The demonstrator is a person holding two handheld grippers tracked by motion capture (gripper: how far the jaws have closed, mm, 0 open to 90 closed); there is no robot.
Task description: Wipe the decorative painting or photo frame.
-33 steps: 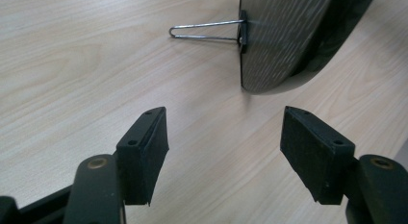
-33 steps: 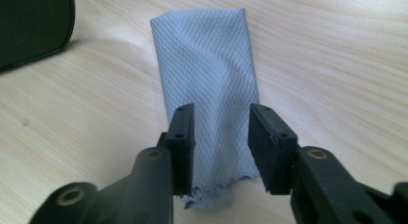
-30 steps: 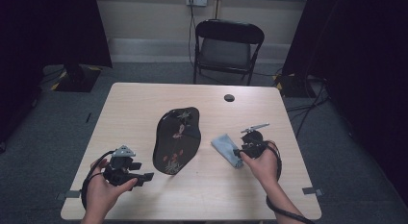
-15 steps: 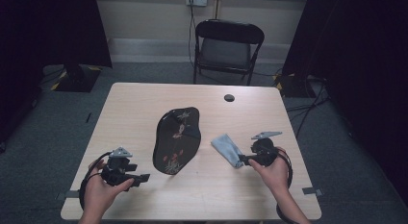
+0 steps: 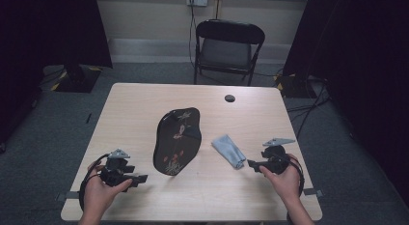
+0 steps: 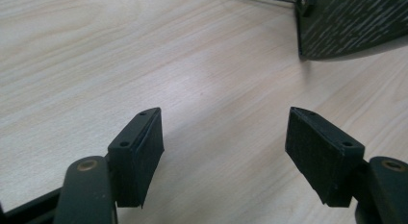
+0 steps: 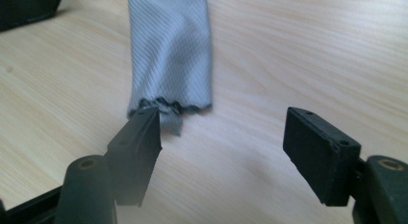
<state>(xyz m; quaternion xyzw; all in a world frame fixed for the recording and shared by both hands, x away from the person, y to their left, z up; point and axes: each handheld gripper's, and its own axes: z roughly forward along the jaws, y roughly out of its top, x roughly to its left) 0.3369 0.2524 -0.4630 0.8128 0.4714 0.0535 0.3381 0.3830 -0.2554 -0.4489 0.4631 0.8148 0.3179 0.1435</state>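
Observation:
A black lacquered tray (image 5: 177, 140) with a flower pattern lies in the middle of the wooden table (image 5: 144, 109). To its right lies a folded grey-blue cloth (image 5: 229, 150). My right gripper (image 5: 252, 163) sits just right of the cloth and points at it. Its jaws have just been opening and hold nothing. In the right gripper view the cloth's frayed end (image 7: 171, 56) lies flat just past the left jaw of my right gripper (image 7: 221, 113). My left gripper (image 5: 140, 177) stands open near the front left, pointing at the tray. In its own view my left gripper (image 6: 223, 113) has bare table between its jaws, with the tray's corner (image 6: 346, 27) beyond.
A small black round disc (image 5: 230, 98) lies near the table's far edge. A black folding chair (image 5: 229, 46) stands behind the table. Cables run over the floor at the right, and dark curtains hang on both sides.
My right gripper has let go of the cloth, opened, and drawn back to the right. The cloth stays flat on the table. My left gripper has sunk a little.

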